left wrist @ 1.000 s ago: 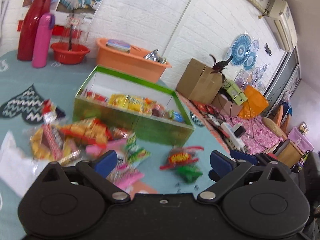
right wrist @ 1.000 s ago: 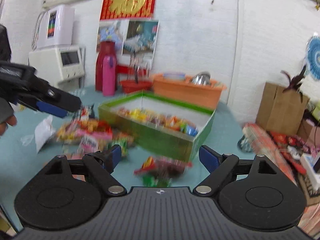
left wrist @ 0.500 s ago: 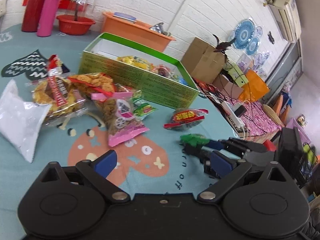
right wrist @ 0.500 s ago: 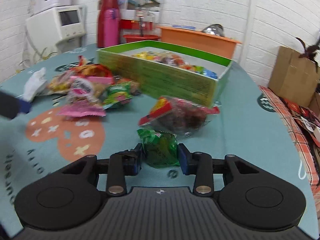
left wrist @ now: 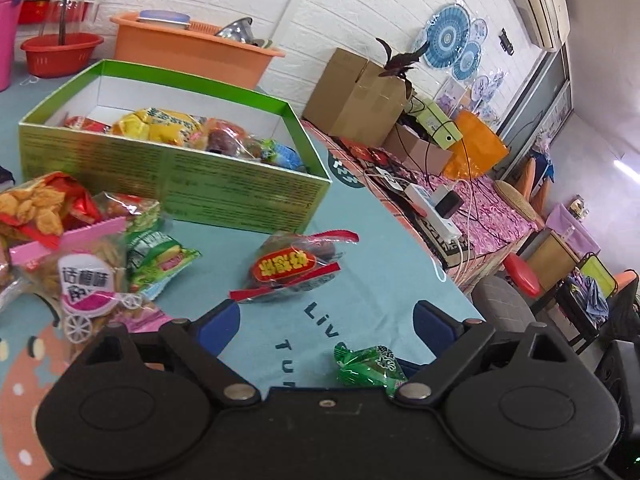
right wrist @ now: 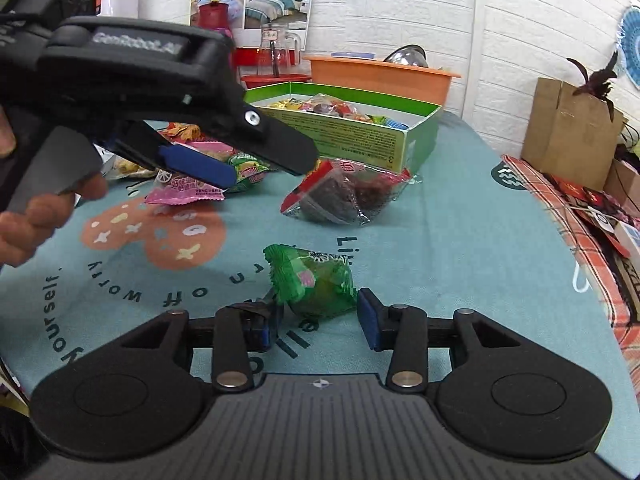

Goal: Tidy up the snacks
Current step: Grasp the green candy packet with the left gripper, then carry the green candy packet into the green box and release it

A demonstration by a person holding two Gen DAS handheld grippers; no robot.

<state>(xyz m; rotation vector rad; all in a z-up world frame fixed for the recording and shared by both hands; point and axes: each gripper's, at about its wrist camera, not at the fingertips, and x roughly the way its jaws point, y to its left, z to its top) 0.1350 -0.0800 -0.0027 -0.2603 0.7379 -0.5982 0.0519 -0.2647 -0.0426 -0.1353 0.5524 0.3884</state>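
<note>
Right now the right gripper point(right wrist: 318, 320) sits low over the tabletop point(right wrist: 460, 232) with its jaws parted around a green candy packet point(right wrist: 314, 282); the blue pads flank the wrapper on either side, and whether either pad actually touches it cannot be told, but there is no sign of a squeeze. The packet lies on the teal cloth, well apart from the green box point(right wrist: 360, 120) where other snacks are already gathered, with a clear bag of dark dried fruit point(right wrist: 340, 194) between the two. The left gripper point(left wrist: 324, 320) hangs above the tabletop with its jaws wide apart and holding nothing, pointing toward that same red-labelled bag point(left wrist: 290, 268); the green packet point(left wrist: 370, 366) shows at the lower edge of its view. To do this step well, the right gripper likely needs to close on the fat middle of the packet rather than on the crimped end, since a thin frilly edge would probably slip out of the pads. A gentle, even close seems wise, because the wrapper looks soft and crinkly and may twist. Once held, a straight lift before travelling to the box should keep the packet from dragging across the cloth or nudging the fruit bag. The left gripper looks close to the path, so the carry may need to pass clear of it.
</note>
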